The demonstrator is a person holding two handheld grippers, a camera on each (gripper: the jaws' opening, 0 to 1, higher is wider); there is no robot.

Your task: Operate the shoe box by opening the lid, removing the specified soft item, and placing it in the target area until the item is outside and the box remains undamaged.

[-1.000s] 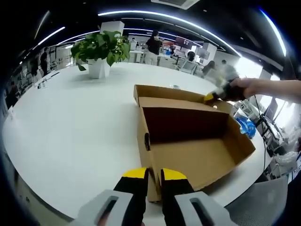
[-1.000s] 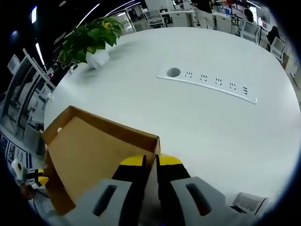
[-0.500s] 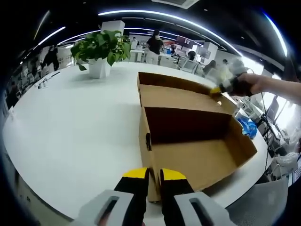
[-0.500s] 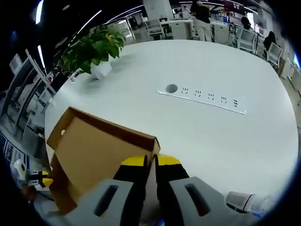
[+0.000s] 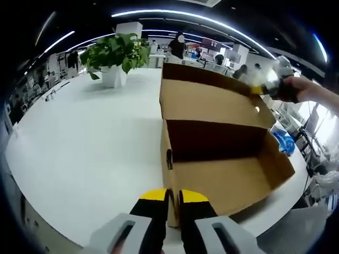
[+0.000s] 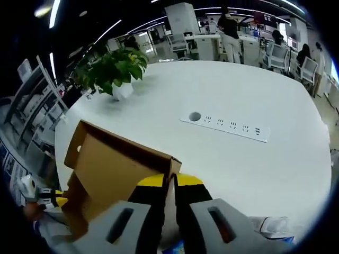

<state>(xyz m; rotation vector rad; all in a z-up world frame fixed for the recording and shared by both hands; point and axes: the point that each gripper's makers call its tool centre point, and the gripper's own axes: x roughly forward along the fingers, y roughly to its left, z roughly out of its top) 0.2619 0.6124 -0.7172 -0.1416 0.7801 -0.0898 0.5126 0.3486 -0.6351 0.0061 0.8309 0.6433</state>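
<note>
A brown cardboard shoe box point(image 5: 228, 177) stands open on the white table, and the part of its inside that shows is bare cardboard. My left gripper point(image 5: 168, 198) is shut on the box's near wall by a corner. The hinged lid point(image 5: 212, 103) stands tilted up behind the box. My right gripper point(image 5: 260, 89), held by a person's hand point(image 5: 296, 90), pinches the lid's far corner. In the right gripper view the right gripper point(image 6: 168, 182) is shut on the lid's rim, with the lid point(image 6: 114, 164) sloping away to the left and the left gripper point(image 6: 46, 201) small beyond it.
A potted plant point(image 5: 114, 53) stands at the table's far side, also seen as the plant point(image 6: 114, 69). A socket strip point(image 6: 228, 126) is set into the tabletop. A blue object point(image 5: 280, 142) lies off the table's right edge. People and desks fill the background.
The lid has swung up from nearly flat to a steep tilt, carried by the right gripper. The left gripper keeps its hold on the box wall.
</note>
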